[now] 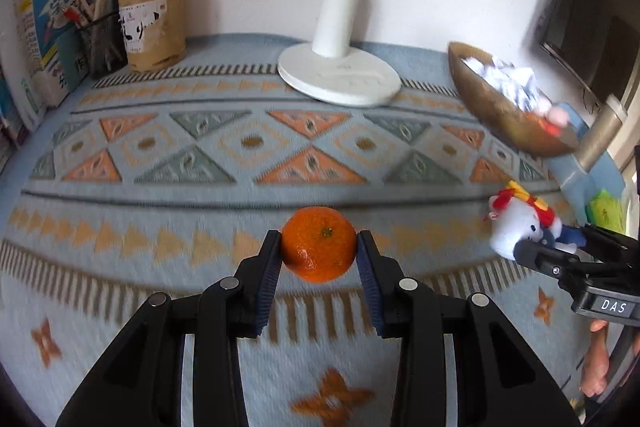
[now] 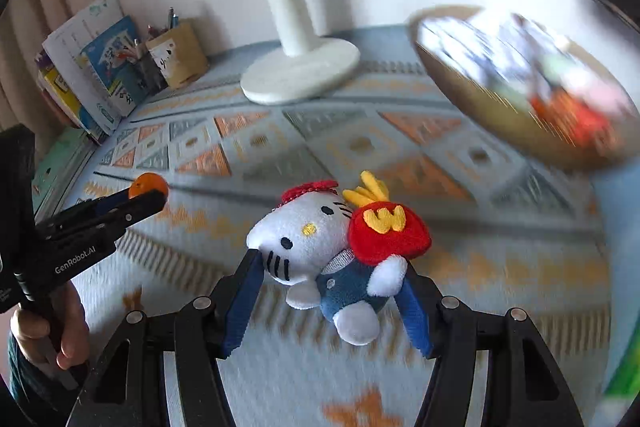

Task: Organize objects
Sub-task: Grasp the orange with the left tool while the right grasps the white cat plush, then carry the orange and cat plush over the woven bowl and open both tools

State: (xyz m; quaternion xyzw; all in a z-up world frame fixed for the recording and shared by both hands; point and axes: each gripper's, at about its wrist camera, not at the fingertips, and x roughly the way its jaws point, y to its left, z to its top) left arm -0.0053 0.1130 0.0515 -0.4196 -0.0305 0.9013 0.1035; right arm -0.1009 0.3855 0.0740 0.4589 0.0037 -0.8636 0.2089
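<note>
My left camera looks forward and down, close over the patterned cloth (image 1: pixel 160 155), toward the back wall. My right camera sits just right of it, facing likewise. Both share the white lamp base (image 1: pixel 339 78) and wooden bowl (image 2: pixel 500 123).

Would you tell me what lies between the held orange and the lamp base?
Only bare patterned cloth lies between the orange and the lamp base, as the left wrist view shows.
</note>
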